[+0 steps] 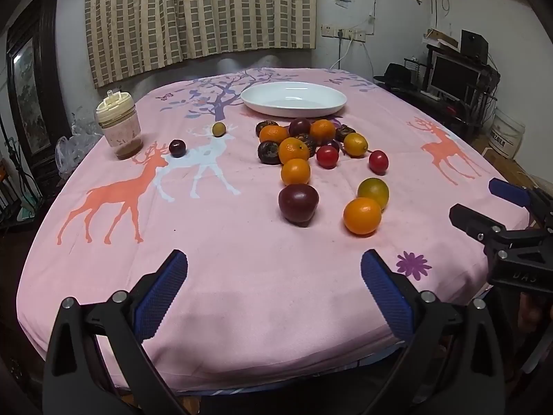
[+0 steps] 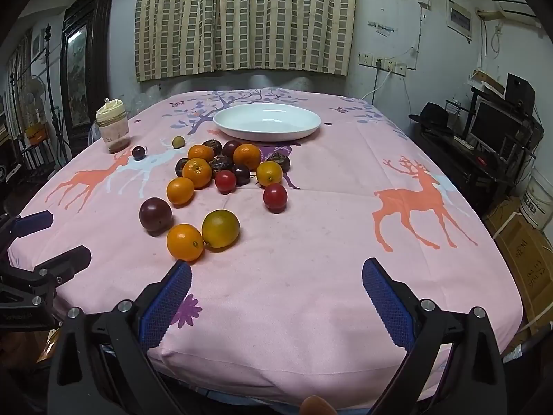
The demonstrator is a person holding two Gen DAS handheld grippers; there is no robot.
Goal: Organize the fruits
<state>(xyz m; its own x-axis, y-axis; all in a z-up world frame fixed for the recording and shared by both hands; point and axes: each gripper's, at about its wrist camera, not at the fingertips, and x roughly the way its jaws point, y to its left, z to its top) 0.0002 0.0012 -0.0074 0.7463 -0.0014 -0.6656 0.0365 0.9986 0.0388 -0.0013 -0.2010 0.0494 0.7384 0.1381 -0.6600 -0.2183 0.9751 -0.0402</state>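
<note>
Many loose fruits [image 2: 221, 173] — orange, red, dark purple — before both grippers' spread, empty fingers [image 2: 387, 297].

Pink deer-print tablecloth [image 1: 242, 259], white plate [image 1: 293, 98], orange fruits [image 1: 362, 215]

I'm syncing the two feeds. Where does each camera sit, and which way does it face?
Left wrist: on the left gripper at the near table edge, tilted down toward the fruits; own open fingers show, the right gripper at right.
Right wrist: on the right gripper, same heading; left gripper at left.
Shared: plate, fruits, jar.
</note>
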